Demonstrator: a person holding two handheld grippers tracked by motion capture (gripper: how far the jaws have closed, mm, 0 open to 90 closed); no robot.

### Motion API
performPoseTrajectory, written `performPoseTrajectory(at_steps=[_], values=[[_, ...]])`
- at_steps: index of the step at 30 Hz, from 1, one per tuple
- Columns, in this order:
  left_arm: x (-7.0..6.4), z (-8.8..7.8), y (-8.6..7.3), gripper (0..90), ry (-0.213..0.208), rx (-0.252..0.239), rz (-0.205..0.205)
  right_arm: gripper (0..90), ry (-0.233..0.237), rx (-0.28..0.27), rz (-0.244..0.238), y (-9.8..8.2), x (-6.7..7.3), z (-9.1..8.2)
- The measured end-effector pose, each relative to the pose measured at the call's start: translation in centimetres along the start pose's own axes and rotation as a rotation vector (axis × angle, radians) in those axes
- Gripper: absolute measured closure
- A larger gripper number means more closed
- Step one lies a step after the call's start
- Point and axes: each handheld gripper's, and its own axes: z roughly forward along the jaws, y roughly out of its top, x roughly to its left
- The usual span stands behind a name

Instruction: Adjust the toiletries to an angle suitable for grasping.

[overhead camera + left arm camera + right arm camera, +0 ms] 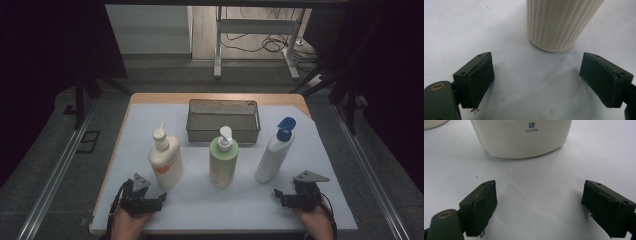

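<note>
Both grippers are held released with nothing between the jaws: the left gripper is set low on the white sheet just before the cream ribbed bottle, the right gripper just before the white bottle with the blue cap. Between the two bottles a green pump bottle is seen upright, and behind it a wire basket.

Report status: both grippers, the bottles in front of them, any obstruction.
Left gripper and right gripper open, empty. Ribbed cream pump bottle and white blue-capped bottle upright, untouched. Paths clear.
</note>
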Motion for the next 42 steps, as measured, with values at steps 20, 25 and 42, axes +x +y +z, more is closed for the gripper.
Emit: performPoseTrajectory(at_steps=[20, 25, 42], values=[[0.1, 0.0, 0.0, 12.1, -0.003, -0.001, 0.0, 10.8, 0.019, 0.002, 0.003, 0.0, -0.1, 0.0], [0.1, 0.0, 0.0, 12.1, -0.003, -0.001, -0.001, 12.3, 0.032, 0.0, 0.013, 0.1, -0.3, -0.1], [0.1, 0.0, 0.0, 12.1, -0.003, -0.002, -0.001, 23.3, 0.049, -0.01, 0.01, 0.9, -1.0, -1.6]])
